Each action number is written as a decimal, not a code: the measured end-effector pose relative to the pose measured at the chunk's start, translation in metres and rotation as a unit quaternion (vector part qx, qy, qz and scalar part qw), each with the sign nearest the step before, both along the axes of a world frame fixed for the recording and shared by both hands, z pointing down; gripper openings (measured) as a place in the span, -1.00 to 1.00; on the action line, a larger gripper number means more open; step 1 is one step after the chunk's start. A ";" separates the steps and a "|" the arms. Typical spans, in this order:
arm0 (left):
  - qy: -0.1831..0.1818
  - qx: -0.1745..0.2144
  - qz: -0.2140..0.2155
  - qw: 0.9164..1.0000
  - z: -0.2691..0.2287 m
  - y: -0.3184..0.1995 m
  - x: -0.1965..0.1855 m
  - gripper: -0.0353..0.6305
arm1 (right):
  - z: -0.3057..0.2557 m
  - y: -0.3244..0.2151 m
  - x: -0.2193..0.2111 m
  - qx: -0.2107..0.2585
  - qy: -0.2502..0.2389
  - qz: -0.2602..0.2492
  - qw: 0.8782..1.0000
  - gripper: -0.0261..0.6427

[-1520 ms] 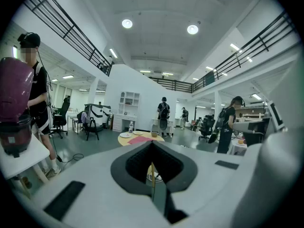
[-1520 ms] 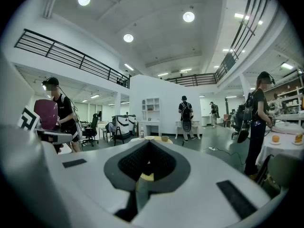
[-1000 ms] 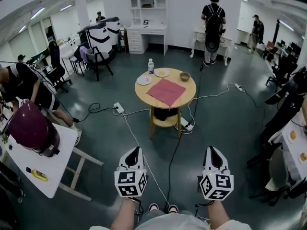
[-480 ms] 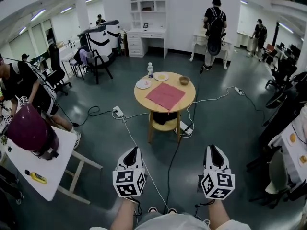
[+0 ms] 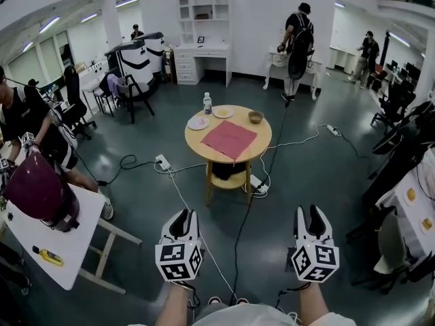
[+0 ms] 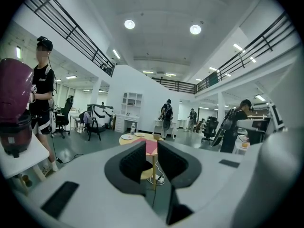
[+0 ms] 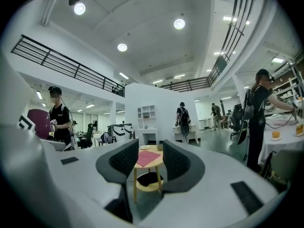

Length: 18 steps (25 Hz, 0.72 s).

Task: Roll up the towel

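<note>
A flat pink square towel (image 5: 229, 139) lies spread on the round light wooden table (image 5: 194, 139). Well short of that table, the left gripper (image 5: 180, 217) and right gripper (image 5: 313, 214) hover, their jaws just opening, apart and empty.

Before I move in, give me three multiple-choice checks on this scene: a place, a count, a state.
1. Where is the towel? A. the floor B. the round table C. a chair
2. How many plates are on that table? A. two B. none C. five
3. The towel is: A. rolled up B. bunched in a heap C. lying flat
Answers: 1 B, it lies on the tabletop; 2 A, two pale plates sit beyond it; 3 C, it is a flat pink sheet, not yet rolled.
</note>
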<state>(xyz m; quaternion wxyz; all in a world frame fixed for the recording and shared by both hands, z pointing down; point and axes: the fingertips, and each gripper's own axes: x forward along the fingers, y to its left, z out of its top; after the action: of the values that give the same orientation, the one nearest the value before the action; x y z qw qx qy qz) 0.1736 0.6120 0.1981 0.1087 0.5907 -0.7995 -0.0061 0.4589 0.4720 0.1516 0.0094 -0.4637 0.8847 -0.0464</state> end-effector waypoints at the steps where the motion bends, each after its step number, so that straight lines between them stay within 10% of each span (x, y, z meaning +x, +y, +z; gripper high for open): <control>1: 0.000 0.001 -0.001 1.000 0.000 0.000 -0.001 -0.64 | 0.000 -0.001 0.003 0.000 0.001 0.003 1.000 -0.46; 18: -0.023 -0.006 0.010 1.000 0.003 0.001 -0.013 0.48 | 0.009 -0.005 0.007 -0.003 0.012 0.026 1.000 0.06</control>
<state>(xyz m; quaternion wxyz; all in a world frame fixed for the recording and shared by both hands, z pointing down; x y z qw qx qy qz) 0.1603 0.6130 0.2009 0.0937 0.5982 -0.7958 0.0135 0.4662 0.4673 0.1603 -0.0010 -0.4871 0.8723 -0.0434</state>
